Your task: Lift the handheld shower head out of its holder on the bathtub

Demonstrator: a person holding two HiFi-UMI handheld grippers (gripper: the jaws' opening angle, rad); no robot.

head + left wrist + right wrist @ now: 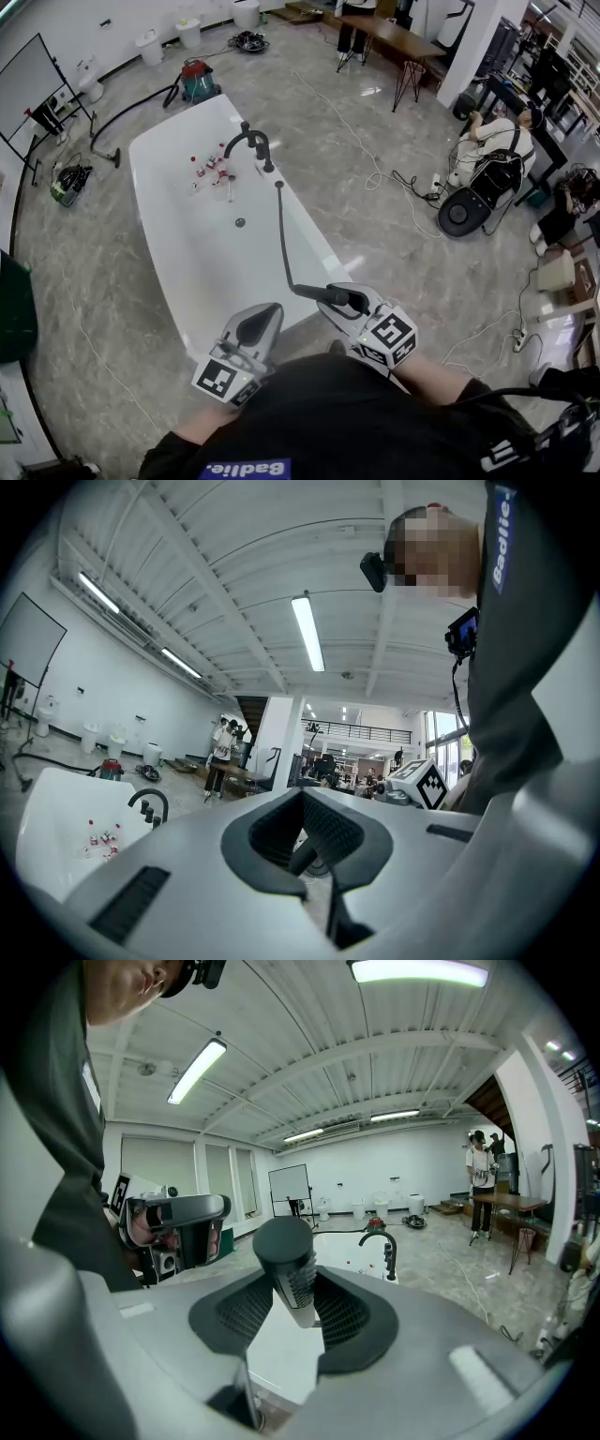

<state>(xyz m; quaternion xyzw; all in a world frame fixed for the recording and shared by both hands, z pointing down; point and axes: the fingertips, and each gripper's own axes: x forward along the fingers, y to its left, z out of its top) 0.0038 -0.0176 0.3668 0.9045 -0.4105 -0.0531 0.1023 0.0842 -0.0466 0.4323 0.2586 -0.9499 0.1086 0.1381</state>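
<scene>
The black handheld shower head (pixel 319 292) is off its holder and hangs over the near end of the white bathtub (pixel 155 159). My right gripper (pixel 345 299) is shut on its handle. In the right gripper view the shower head (pixel 286 1260) stands up between the two pads. Its black hose (pixel 281 230) runs back to the black faucet (pixel 251 145) on the tub's far right rim. My left gripper (pixel 260 324) hovers over the tub's near edge, just left of the right one. Its jaws (pixel 305 834) are shut with nothing in them.
Several small bottles (pixel 211 173) lie inside the tub near the faucet, above the drain (pixel 240 222). A vacuum cleaner (pixel 197 81) with its hose stands beyond the tub. Cables trail over the floor (pixel 375 173) on the right, where a person (pixel 497 141) sits. A whiteboard (pixel 28 80) stands at left.
</scene>
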